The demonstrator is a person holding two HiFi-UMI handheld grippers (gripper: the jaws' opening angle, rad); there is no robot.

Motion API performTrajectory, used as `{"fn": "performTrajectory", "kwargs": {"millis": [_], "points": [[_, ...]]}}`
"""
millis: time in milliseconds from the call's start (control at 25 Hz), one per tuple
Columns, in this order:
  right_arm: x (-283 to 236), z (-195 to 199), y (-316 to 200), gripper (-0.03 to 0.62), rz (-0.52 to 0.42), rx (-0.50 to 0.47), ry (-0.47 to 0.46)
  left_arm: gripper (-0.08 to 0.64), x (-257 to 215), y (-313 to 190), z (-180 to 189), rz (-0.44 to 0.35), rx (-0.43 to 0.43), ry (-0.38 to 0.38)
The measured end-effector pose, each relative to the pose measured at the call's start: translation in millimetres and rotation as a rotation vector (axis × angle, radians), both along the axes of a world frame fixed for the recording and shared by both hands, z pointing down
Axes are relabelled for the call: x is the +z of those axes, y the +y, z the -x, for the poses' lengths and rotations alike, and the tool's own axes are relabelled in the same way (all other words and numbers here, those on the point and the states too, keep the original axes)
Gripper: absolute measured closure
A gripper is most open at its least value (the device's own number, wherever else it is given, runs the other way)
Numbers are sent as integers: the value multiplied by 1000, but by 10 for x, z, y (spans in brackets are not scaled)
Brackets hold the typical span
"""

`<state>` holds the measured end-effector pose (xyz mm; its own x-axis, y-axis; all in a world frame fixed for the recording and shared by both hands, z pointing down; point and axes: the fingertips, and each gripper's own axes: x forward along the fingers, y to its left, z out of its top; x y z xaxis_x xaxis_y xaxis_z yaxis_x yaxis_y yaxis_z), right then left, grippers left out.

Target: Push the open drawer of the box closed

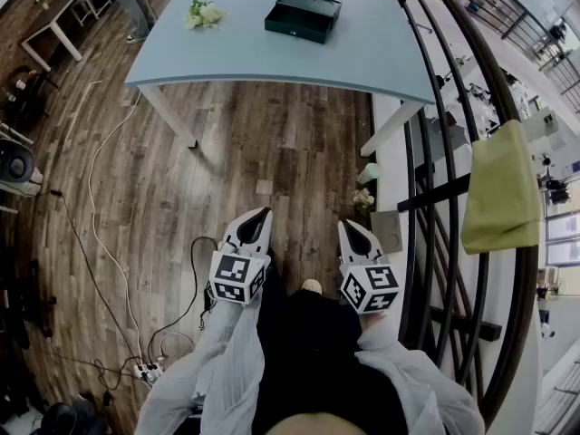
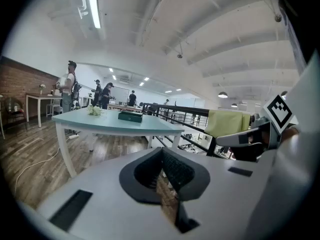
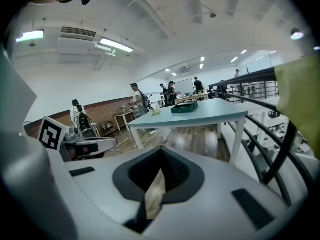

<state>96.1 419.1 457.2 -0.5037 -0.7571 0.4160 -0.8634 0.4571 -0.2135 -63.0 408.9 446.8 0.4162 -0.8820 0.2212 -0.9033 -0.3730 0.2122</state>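
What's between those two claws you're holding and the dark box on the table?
In the head view, only wooden floor, then bare table top, separates the left gripper and right gripper from the box.

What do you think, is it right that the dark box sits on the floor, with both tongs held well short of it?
Not quite. The head view shows the dark box on the light blue table, not on the floor. The left tongs and right tongs are indeed held well short of it.
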Motion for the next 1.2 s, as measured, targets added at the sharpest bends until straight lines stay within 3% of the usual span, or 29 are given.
{"fn": "performTrajectory", "kwargs": {"millis": [240,440,680,1200], "points": [[34,-509,487,586,16,-12,-23,543,-35,536,-555,2,-23,38],[35,-799,639,585,9,34,-47,543,-49,781,-819,-3,-27,5],[-48,-929,715,584,-26,21,-60,543,-129,922,-970,-16,-51,-10],[70,-1100,822,584,12,2,-82,543,-45,997,-1208,22,-59,-21]]}}
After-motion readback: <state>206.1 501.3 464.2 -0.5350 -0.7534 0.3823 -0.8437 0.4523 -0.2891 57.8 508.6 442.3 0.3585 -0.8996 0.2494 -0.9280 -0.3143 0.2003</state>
